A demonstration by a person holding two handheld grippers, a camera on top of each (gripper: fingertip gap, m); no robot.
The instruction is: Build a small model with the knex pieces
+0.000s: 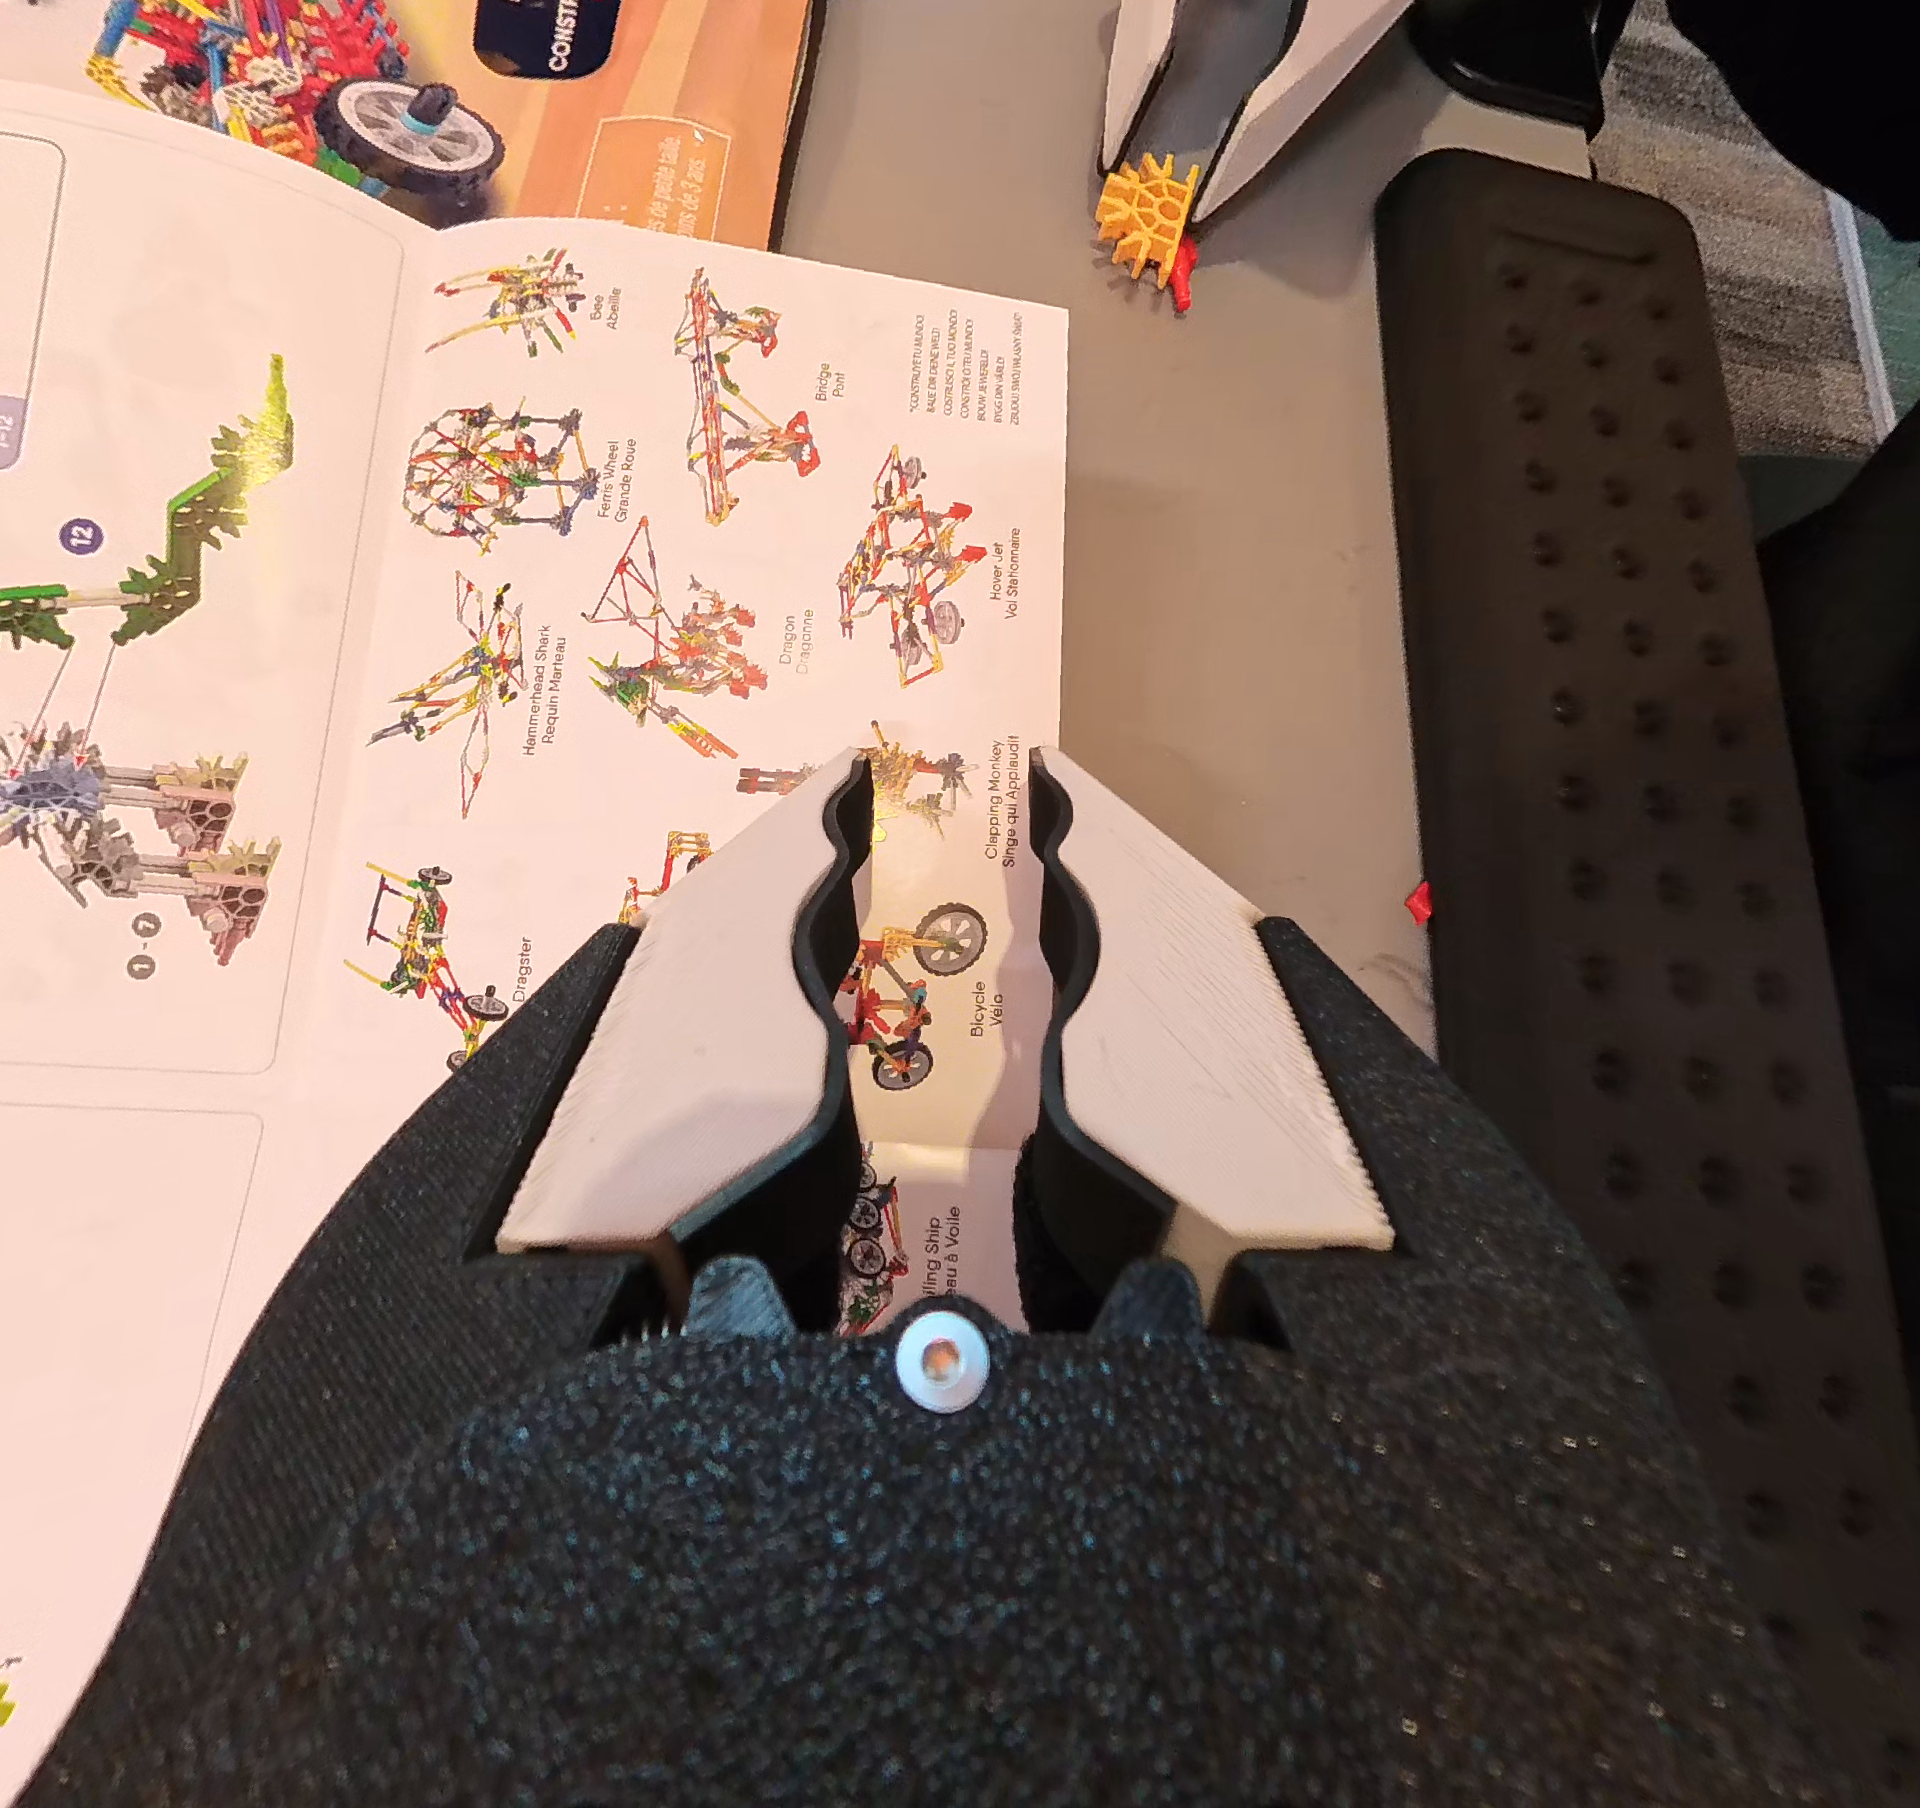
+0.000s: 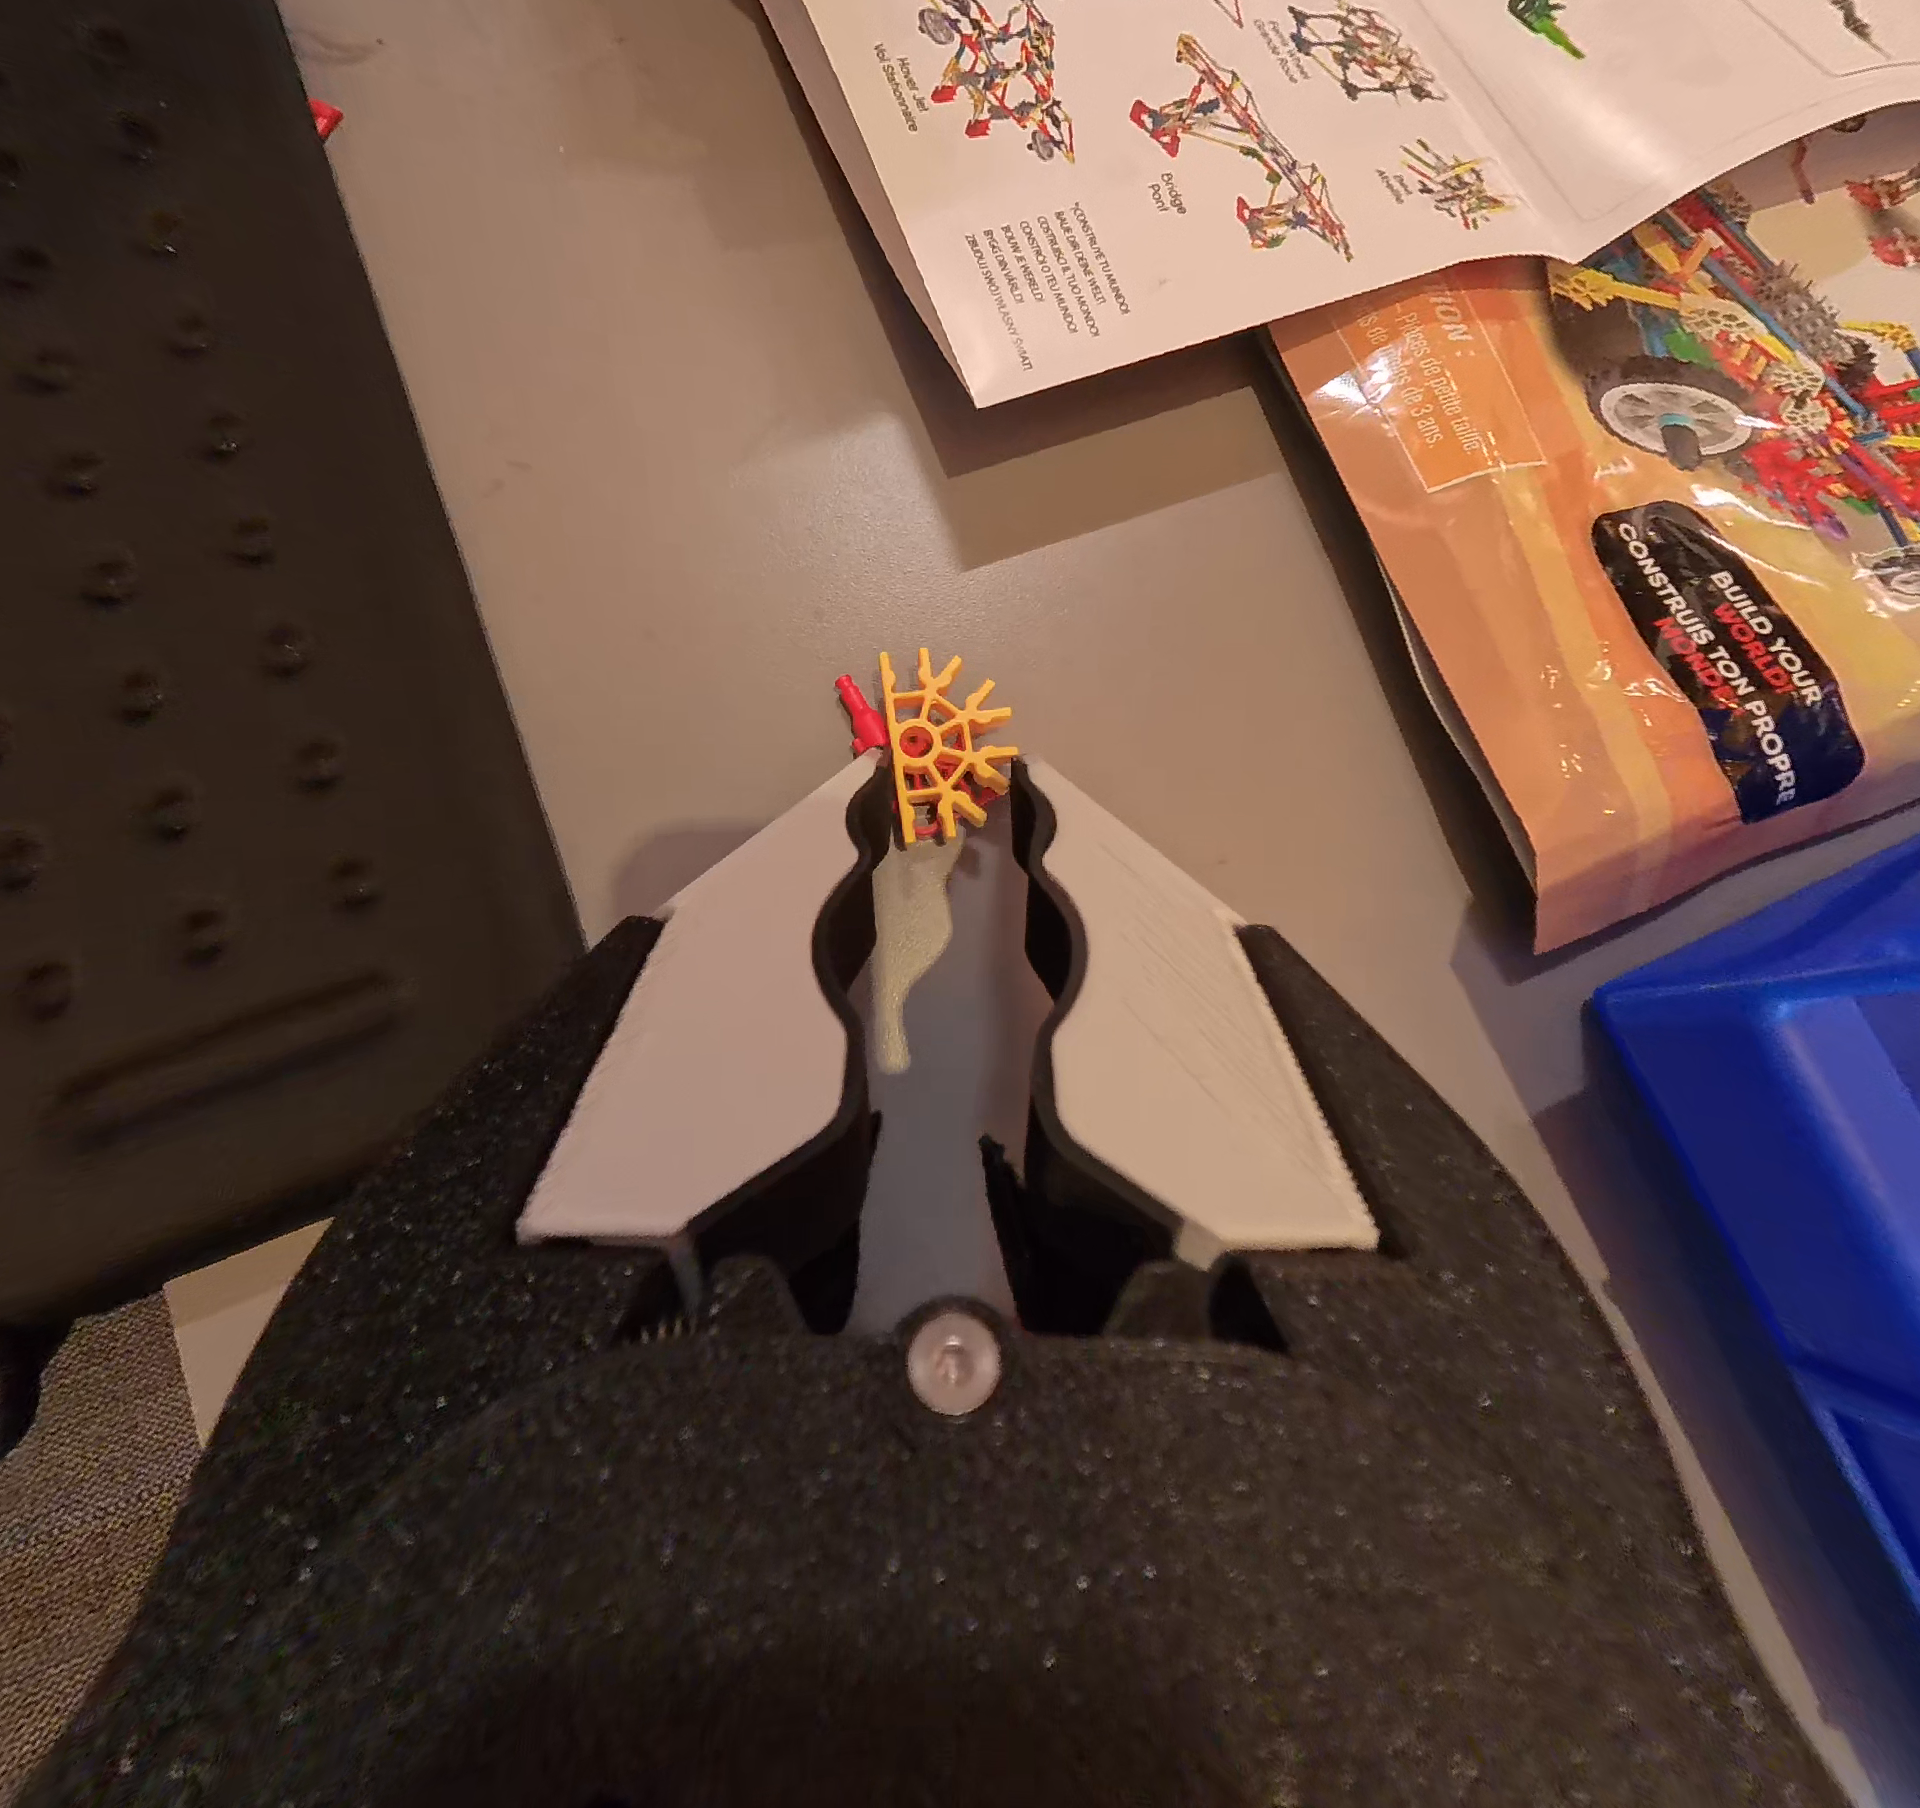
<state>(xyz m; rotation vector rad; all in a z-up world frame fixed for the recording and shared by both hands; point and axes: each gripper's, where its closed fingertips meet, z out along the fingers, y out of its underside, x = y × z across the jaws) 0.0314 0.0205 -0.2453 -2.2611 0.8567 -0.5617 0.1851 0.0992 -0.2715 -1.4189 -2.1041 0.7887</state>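
Yellow connector (image 2: 943, 759) sits in right claw (image 2: 940, 771); blue bin (image 2: 1766, 1083) beside.

Yellow connector (image 2: 943, 759) w/ red rod (image 2: 858, 716) (upright) between right gripper (image 2: 940, 773) tips.

Worktop (image 1: 1226, 553) was a plain grey slab, a bit scuffed, lit warm and kinda dim. A black perforated chair seat (image 1: 1621, 740) sat right against its edge, and mottled grey carpet (image 1: 1714, 200) showed past that. Carpet (image 2: 83, 1509) peeked under the seat too.
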